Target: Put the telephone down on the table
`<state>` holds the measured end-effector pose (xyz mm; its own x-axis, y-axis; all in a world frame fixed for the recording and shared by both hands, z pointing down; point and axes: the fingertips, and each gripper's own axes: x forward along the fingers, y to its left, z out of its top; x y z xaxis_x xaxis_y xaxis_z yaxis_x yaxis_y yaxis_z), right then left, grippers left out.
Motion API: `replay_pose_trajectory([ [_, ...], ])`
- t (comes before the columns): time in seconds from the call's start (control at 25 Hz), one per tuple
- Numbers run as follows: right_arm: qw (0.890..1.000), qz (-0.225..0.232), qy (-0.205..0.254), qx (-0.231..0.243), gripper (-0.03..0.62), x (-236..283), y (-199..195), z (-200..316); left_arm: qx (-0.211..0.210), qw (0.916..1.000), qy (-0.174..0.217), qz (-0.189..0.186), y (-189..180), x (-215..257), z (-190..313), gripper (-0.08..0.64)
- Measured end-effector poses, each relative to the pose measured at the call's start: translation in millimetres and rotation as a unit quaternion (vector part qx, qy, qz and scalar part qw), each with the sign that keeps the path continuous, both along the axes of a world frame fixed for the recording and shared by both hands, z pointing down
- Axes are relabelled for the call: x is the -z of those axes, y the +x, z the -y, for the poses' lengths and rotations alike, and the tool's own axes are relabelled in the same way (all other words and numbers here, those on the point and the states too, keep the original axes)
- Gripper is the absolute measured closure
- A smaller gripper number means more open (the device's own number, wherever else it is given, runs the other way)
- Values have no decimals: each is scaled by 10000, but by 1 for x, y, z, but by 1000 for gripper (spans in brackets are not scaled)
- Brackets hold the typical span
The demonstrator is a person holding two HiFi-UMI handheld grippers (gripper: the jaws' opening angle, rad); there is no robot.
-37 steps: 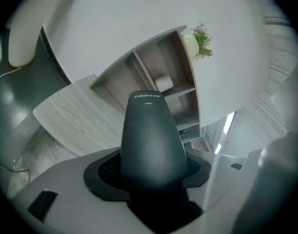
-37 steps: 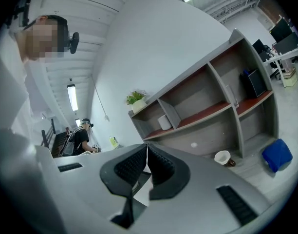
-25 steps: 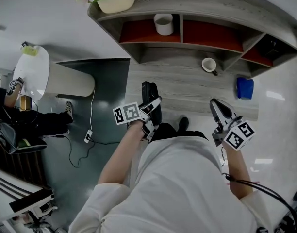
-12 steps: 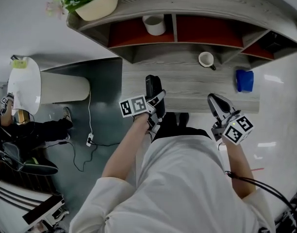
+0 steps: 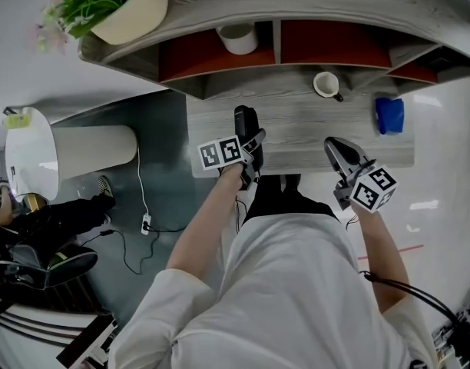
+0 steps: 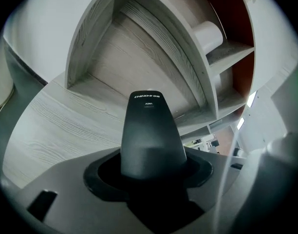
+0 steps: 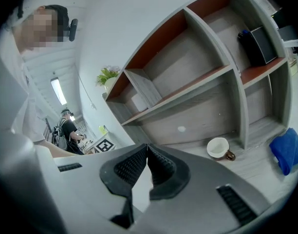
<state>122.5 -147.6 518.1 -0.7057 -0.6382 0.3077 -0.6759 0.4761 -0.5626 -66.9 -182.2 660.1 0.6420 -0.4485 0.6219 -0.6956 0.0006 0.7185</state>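
Note:
The telephone (image 5: 244, 123) is a black handset. My left gripper (image 5: 250, 146) is shut on its lower end, and its upper end points toward the shelves. It hangs over the left part of the grey wooden table (image 5: 296, 133). In the left gripper view the handset (image 6: 150, 130) sticks out between the jaws above the table top (image 6: 56, 116). My right gripper (image 5: 336, 154) hovers over the table's front edge at the right. Its ribbed fingertips (image 7: 139, 162) meet with nothing between them.
A white mug (image 5: 325, 84) stands at the back of the table and a blue cloth (image 5: 389, 116) lies at its right end. Curved shelves (image 5: 281, 41) behind hold a white cup (image 5: 237, 38). A plant pot (image 5: 131, 10) sits on top at the left.
My left gripper has carried the telephone forward, from the table's near edge to over its top. The right gripper has also moved slightly forward.

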Motion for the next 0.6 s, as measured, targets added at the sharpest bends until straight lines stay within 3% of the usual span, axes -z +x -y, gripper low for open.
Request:
replay_pose_trajectory([
  [0.32,9994,-118,-327,-44,574,-34,-20,14,-290,9986,-43,434,1,-53,27,273],
  [0.6,9984,-181,-530,-107,574,-48,-25,12,-653,9899,124,1255,2,-99,56,273],
])
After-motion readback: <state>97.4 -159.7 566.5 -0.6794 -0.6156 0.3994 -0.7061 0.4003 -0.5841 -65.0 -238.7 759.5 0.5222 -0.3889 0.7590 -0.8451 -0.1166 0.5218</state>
